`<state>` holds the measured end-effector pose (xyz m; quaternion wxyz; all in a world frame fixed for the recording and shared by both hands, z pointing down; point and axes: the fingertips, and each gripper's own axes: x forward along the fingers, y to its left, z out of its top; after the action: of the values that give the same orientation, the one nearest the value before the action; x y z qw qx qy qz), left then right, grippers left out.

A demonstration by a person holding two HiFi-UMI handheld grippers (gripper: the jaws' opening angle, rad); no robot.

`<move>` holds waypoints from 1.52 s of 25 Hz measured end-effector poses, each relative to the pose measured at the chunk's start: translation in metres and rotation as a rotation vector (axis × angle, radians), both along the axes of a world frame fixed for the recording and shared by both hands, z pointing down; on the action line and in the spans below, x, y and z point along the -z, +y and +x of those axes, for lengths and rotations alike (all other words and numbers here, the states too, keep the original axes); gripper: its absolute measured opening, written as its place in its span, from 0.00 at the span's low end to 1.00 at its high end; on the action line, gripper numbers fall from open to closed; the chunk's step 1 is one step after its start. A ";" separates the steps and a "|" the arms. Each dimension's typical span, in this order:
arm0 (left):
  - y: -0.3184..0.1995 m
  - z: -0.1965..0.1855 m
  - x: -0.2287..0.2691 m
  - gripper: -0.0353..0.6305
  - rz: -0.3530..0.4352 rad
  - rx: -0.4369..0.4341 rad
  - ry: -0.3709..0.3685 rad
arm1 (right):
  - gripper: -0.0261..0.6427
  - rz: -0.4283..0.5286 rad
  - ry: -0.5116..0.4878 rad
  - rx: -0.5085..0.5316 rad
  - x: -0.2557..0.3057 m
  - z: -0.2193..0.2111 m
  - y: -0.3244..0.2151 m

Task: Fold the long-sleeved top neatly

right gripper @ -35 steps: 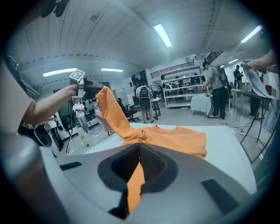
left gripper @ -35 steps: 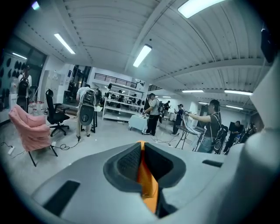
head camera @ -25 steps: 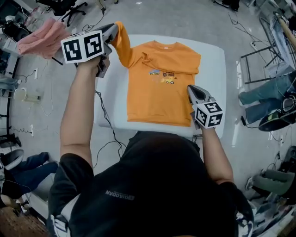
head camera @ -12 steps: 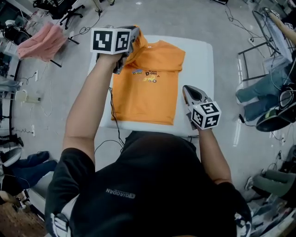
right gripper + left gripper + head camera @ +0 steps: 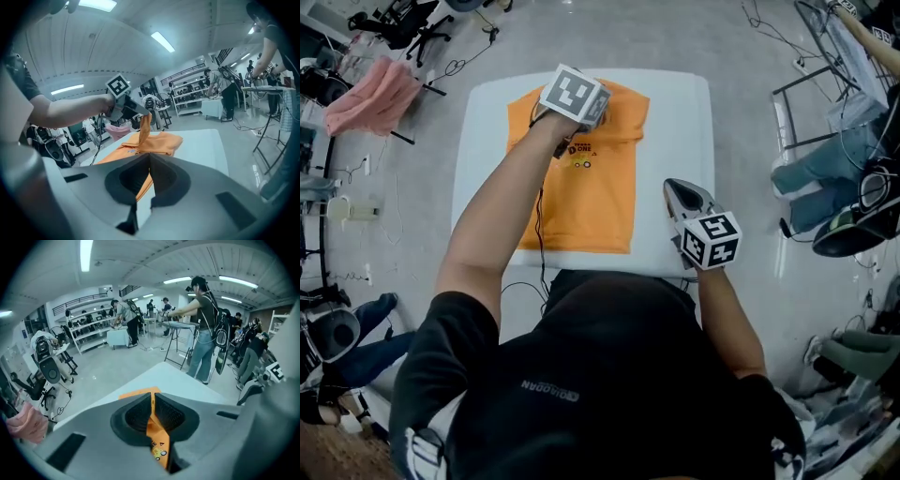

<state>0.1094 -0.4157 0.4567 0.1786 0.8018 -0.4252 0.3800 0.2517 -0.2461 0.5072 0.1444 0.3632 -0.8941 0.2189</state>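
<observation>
- Grey workshop floor [image 5: 750, 56] on every side; pink garment [image 5: 370, 94] draped over a stand at the far left, jeans [image 5: 811, 178] hanging from a rack at the right.
- Straight ahead of the person, a white table [image 5: 680, 122], bare along its right side.
- Spread flat on that table, the orange long-sleeved top [image 5: 591, 211]: front up, small printed picture on the chest, hem nearest the person, neck toward the far edge.
- Reaching out over the chest of the top and tilted downward, the left gripper [image 5: 153, 401], clamped on a sleeve [image 5: 144, 126], with orange cloth pinched between the ribbed pads [image 5: 137, 413].
- From the right gripper view: sleeve hanging from those jaws as a narrow strip, lifted clear of the garment's body, lower end running down into the rest of the cloth.
- Low over bare table just beside the top's right edge, the right gripper [image 5: 149, 161], jaws pressed together at the tips with nothing caught between them; orange showing only through the hollow behind the tips.
- Far back in the left gripper view, several people [image 5: 204, 329] standing at other tables, shelving along the wall behind.
</observation>
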 end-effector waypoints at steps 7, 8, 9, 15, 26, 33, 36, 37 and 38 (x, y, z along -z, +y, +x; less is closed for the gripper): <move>0.010 0.035 -0.083 0.09 -0.182 -0.142 -0.152 | 0.05 -0.038 0.039 -0.022 -0.016 0.023 0.007; 0.010 0.042 -0.089 0.09 -0.194 -0.159 -0.151 | 0.05 -0.043 0.044 -0.027 -0.017 0.026 0.008; 0.009 0.048 -0.095 0.09 -0.202 -0.171 -0.150 | 0.05 -0.048 0.048 -0.033 -0.018 0.029 0.008; -0.005 0.061 -0.113 0.11 -0.161 -0.175 -0.155 | 0.05 -0.065 0.063 -0.059 -0.021 0.042 0.013; 0.006 0.059 -0.040 0.24 -0.014 -0.128 0.079 | 0.05 -0.030 0.044 0.001 -0.013 0.029 0.006; 0.050 -0.005 -0.010 0.14 0.126 0.011 0.157 | 0.05 0.000 0.051 0.110 -0.013 -0.009 0.007; 0.076 -0.040 0.001 0.08 0.179 0.078 0.194 | 0.05 0.021 0.057 0.138 -0.006 -0.029 0.013; 0.085 -0.051 0.003 0.07 0.192 0.097 0.208 | 0.05 0.030 0.060 0.145 -0.003 -0.036 0.015; 0.094 -0.063 0.006 0.06 0.202 0.114 0.219 | 0.05 0.037 0.063 0.150 -0.001 -0.043 0.017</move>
<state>0.0468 -0.3219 0.4511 0.1635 0.8268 -0.4842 0.2350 0.2089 -0.2288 0.5080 0.1817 0.3046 -0.9176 0.1794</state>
